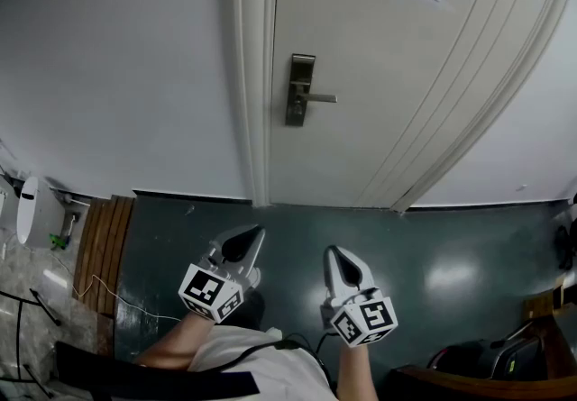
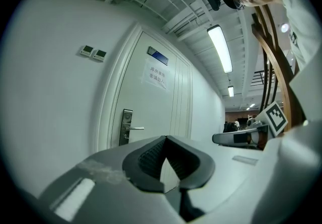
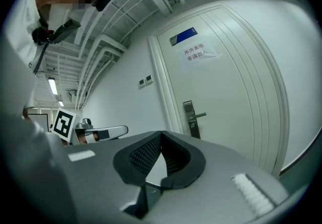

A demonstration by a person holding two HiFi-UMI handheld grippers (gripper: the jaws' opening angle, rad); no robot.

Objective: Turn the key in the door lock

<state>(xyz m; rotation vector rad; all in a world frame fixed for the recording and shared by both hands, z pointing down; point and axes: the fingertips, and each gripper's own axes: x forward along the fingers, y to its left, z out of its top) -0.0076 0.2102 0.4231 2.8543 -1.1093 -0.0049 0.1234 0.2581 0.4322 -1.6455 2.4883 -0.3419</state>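
Head view: left gripper and right gripper hanging low over floor, both pinched closed, carrying nothing. Door lock sitting well ahead and above, plate standing upright, lever pointing right. Neither hand clearly nearer.

Left gripper view: jaws meeting at tips, lock showing far off, up-left.

Right gripper view: jaws meeting, lock lying up-right. Key too small to tell.

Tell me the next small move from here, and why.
Probably step in and raise the right gripper toward the lock plate. Both it and the left gripper hang low over the floor, shut and empty, well short of the door. No key can be made out from here, so a closer look likely comes first.
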